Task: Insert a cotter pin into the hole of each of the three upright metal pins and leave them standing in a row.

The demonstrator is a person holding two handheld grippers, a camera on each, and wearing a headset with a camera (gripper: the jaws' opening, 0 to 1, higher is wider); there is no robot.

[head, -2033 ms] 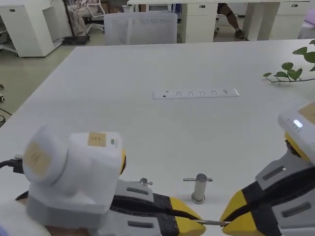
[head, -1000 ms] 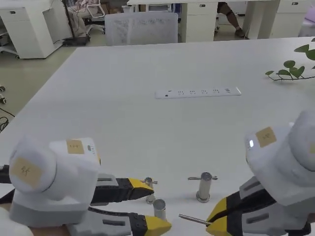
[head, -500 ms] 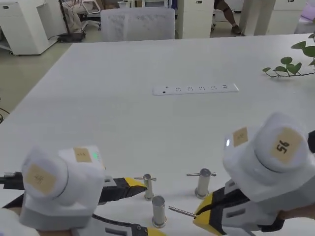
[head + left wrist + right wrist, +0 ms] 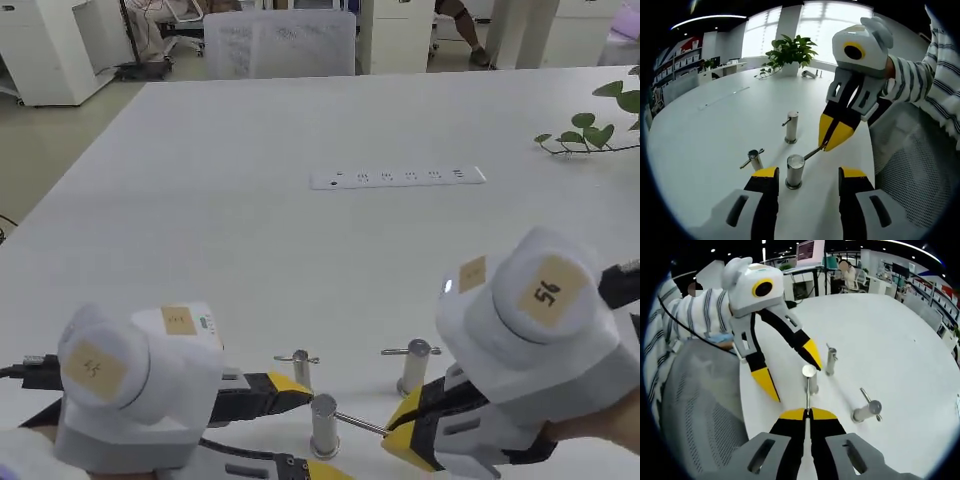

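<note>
Last of 3 insertions in hand: right tool (image 4: 807, 414) clamped on the cotter pin (image 4: 808, 396), its tip at, maybe in, the hole of the front metal pin (image 4: 323, 427) on the table (image 4: 300, 250), left tool (image 4: 809, 172) open either side of it; next, push straight thru w/o tipping it.

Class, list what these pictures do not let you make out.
- Head view: the hole in the near metal pin is too small, so whether the cotter pin has entered it is unclear.
- Head view: the bottom edge cuts off the left gripper's lower finger.
- Right gripper view: the cotter pin itself covers the hole.
</note>
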